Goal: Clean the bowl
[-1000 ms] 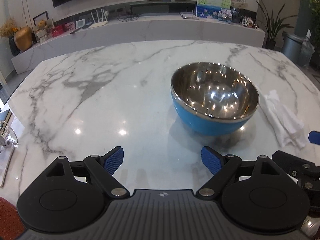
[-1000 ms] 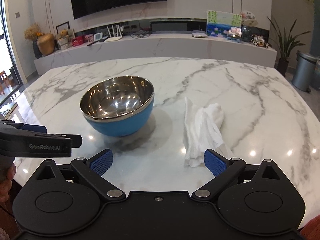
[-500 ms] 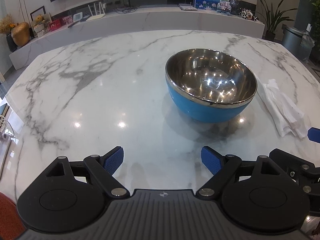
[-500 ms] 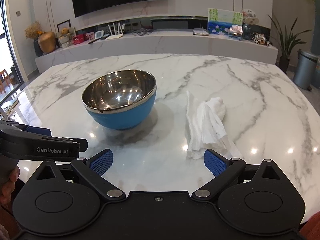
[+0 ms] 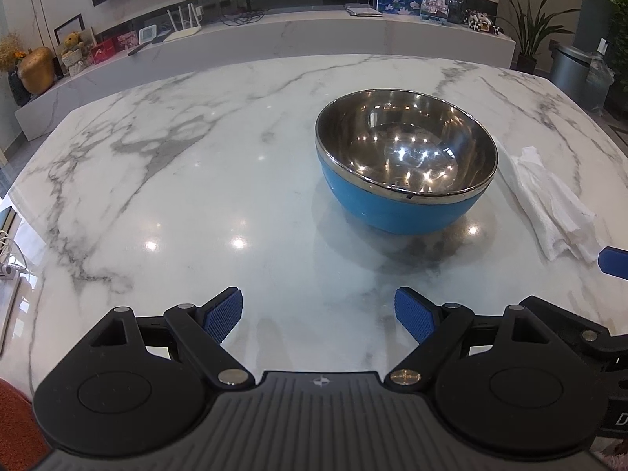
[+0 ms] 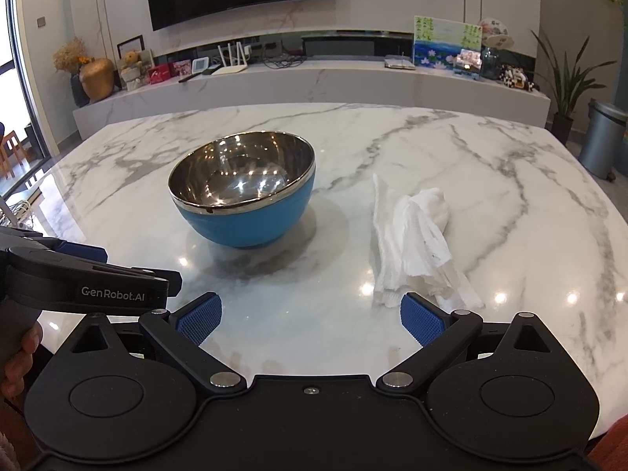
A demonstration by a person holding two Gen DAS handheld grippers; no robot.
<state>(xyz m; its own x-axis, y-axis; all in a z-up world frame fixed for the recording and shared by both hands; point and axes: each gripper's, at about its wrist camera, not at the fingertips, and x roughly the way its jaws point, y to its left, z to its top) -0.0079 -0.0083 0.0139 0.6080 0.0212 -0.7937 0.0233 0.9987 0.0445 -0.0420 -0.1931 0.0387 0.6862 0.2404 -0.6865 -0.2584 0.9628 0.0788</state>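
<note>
A blue bowl (image 5: 406, 165) (image 6: 243, 194) with a shiny steel inside stands upright on the marble table (image 5: 196, 180) (image 6: 490, 180). To its right lies a crumpled white paper towel (image 5: 549, 204) (image 6: 416, 239). My left gripper (image 5: 318, 316) is open over the near part of the table, short of the bowl and to its left, with nothing between its fingers. My right gripper (image 6: 310, 314) is open too, its right fingertip just short of the towel's near end. The left gripper's black body (image 6: 78, 282) shows at the left of the right wrist view.
A long marble sideboard (image 6: 314, 78) with a router, frames, a vase and a painting runs behind the table. A grey bin (image 6: 600, 137) and a potted plant (image 6: 565, 78) stand at the right. A hand (image 6: 17, 357) holds the left gripper.
The left wrist view has shifted a little, so the bowl sits slightly lower and more central in it. Both grippers stay open, and the bowl and towel have not moved.
</note>
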